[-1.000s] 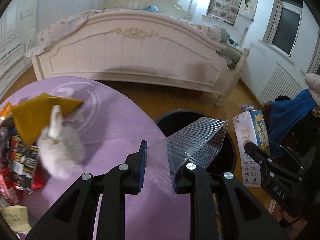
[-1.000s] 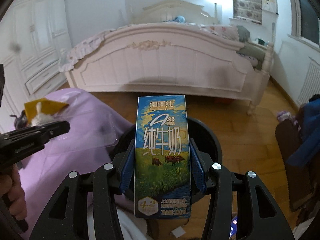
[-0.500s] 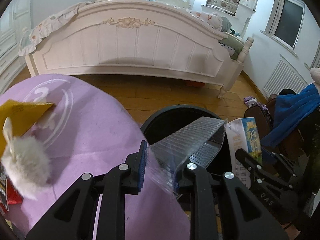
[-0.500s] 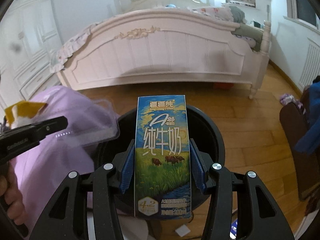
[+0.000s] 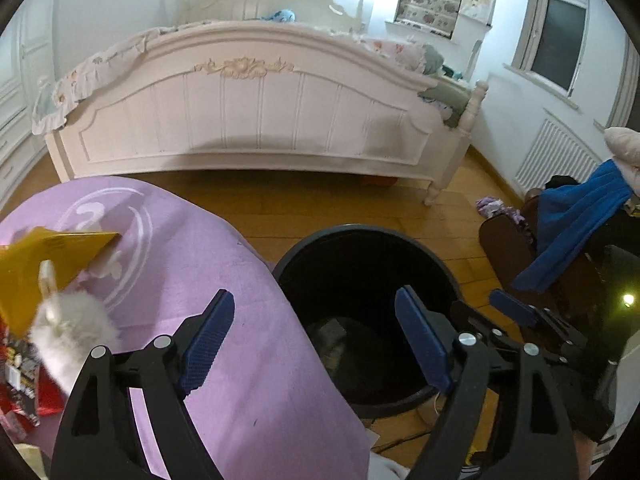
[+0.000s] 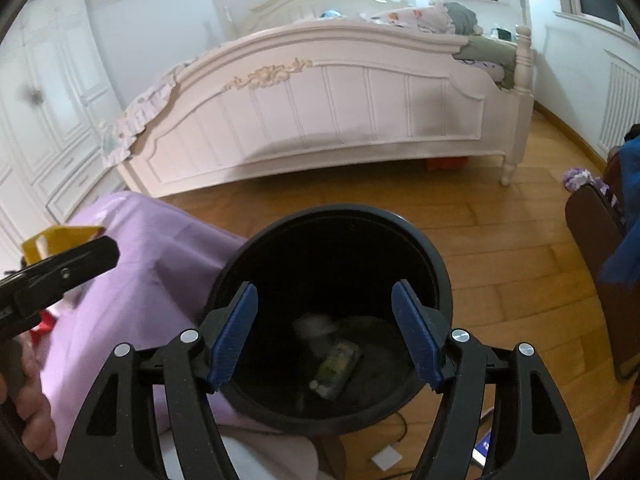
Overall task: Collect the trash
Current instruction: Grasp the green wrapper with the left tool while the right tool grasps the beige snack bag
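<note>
The inside of the black bin (image 6: 332, 320) is dark: in the right wrist view a greenish carton (image 6: 336, 364) lies on its bottom, its print too dim to read, and a pale smear (image 6: 316, 326) beside it is blurred past telling. In the left wrist view the bin's contents (image 5: 332, 340) are only grey shapes, and the bin's near rim is hidden behind the gripper's arms. At the left edge of the purple cloth (image 5: 224, 320), the yellow packet (image 5: 36, 260), the white furry thing (image 5: 72, 332) and the red wrappers (image 5: 20, 392) are cut off by the picture's edge. The hand (image 6: 28, 404) at the right wrist view's left edge is cut off too.
</note>
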Demonstrator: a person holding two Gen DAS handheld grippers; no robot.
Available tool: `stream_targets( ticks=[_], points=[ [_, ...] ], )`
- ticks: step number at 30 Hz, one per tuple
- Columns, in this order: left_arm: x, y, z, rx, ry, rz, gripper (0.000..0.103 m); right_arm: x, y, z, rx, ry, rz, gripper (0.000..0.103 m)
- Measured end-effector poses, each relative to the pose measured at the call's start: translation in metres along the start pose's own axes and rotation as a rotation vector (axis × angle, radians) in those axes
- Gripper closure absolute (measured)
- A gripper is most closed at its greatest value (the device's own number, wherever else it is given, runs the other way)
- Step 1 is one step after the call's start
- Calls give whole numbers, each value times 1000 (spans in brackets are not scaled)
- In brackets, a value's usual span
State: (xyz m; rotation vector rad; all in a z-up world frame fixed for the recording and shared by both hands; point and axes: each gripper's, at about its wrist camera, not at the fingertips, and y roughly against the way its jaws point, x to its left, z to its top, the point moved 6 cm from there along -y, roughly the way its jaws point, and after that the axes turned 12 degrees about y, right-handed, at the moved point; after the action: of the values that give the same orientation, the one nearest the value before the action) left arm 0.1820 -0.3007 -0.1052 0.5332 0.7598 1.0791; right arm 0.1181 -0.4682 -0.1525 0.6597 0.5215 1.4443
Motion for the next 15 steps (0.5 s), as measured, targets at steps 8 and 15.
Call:
stream_targets(
  ticks=[8, 15],
  points=[
    [32, 71, -11, -93, 22, -16, 21, 61, 43, 20, -76, 67, 121, 26],
    [126, 150, -31, -197, 131, 81, 20, 163, 69, 33, -90, 204, 312, 26]
  ],
)
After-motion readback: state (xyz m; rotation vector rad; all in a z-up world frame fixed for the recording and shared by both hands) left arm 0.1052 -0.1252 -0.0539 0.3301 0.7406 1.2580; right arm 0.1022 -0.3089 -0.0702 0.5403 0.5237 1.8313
